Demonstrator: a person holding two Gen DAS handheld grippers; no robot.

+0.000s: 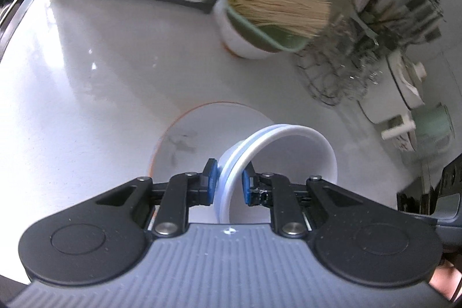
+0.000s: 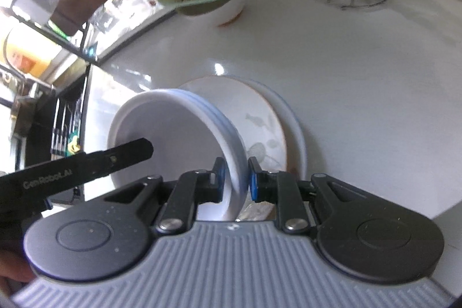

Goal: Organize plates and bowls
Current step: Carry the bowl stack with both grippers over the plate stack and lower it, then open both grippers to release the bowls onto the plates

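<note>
A: What is each gripper holding?
B: The left gripper (image 1: 228,182) and right gripper (image 2: 234,178) are both clamping the rim of the white bowls (image 2: 173,134), narrow-jawed.
A: Where are the bowls sitting?
B: They are hanging tilted just ahead of the fingers, above the fish-patterned plate (image 2: 260,117) lying on the white counter (image 2: 361,77)

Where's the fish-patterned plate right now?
In both wrist views the fish-patterned plate lies flat on the white counter, directly behind the white bowls held in both tongs; in the right view, it rests on a larger blue-rimmed plate.
</note>
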